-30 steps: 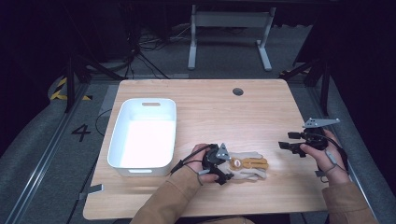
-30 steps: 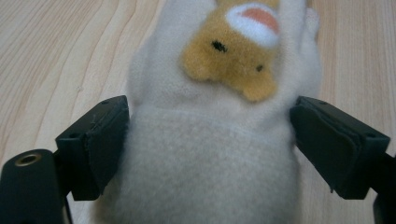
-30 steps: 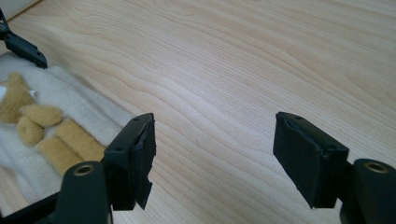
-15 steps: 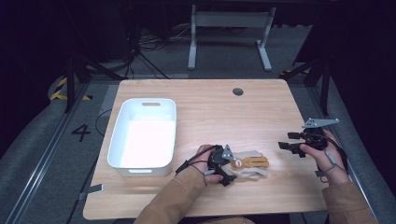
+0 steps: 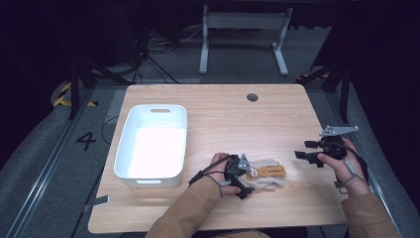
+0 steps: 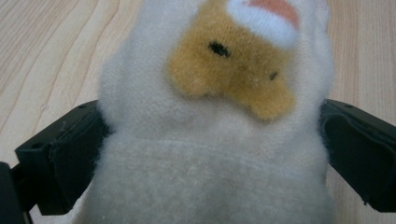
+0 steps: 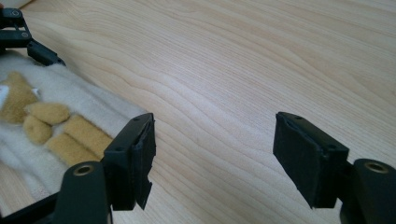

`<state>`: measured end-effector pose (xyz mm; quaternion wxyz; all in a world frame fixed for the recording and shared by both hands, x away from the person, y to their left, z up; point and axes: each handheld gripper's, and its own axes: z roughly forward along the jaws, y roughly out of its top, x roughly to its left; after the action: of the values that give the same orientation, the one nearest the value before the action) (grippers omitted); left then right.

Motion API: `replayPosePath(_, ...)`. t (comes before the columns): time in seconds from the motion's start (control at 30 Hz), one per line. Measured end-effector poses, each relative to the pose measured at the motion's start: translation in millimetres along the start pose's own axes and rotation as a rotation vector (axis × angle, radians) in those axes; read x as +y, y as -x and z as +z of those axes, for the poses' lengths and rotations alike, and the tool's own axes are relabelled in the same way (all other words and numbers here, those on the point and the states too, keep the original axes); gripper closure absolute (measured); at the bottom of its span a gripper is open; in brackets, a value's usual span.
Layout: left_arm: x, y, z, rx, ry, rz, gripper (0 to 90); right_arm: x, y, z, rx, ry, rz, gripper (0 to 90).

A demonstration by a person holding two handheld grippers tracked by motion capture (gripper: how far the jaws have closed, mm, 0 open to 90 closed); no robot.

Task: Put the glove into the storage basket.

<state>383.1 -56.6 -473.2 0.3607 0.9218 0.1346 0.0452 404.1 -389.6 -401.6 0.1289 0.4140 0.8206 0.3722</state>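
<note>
A fluffy cream sock [image 5: 267,173] with a tan animal face lies flat on the wooden table [image 5: 223,124] near the front edge. My left gripper [image 5: 245,177] lies low at the sock's left end, one jaw on each side of it. In the left gripper view the sock [image 6: 210,107] fills the gap of the left gripper [image 6: 215,140]. Its jaws have just been opening, stand wide, and the pile only brushes the pads. My right gripper [image 5: 304,150] hovers open and empty to the sock's right. In the right gripper view, this gripper [image 7: 215,154] spans bare wood beside the sock [image 7: 56,126].
A white plastic bin [image 5: 183,144] stands on the left half of the table, a short way from the left hand. A round cable hole [image 5: 252,97] sits near the far edge. Metal desk legs and cables stand on the floor beyond the table.
The left hand has edged slightly to the right at the sock's end. The sock and the right gripper have stayed where they were.
</note>
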Motion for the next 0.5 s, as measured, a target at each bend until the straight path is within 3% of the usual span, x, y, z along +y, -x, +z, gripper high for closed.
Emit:
replayPosePath(0.1,-0.8,-0.8,-1.2,0.002,0.021,0.005,3.9,0.3,-0.2,-0.2,-0.002,0.0,-0.002,30.6)
replayPosePath(0.2,-1.8,-1.5,-5.9,0.011,0.03,-0.011,19.1,0.3,-0.3,0.1,-0.002,-0.002,-0.003,30.6)
replayPosePath(0.27,-1.5,-1.3,-6.3,0.013,0.028,-0.016,22.7,0.3,-0.5,0.2,-0.002,-0.002,-0.004,30.6)
replayPosePath(0.4,7.2,-1.7,-10.3,0.039,-0.032,-0.044,37.3,1.0,-2.0,1.2,0.001,-0.002,-0.01,30.8)
replayPosePath(0.5,8.1,-2.2,-10.6,0.048,-0.03,-0.056,46.2,1.1,-2.3,1.4,0.003,-0.001,-0.011,30.8)
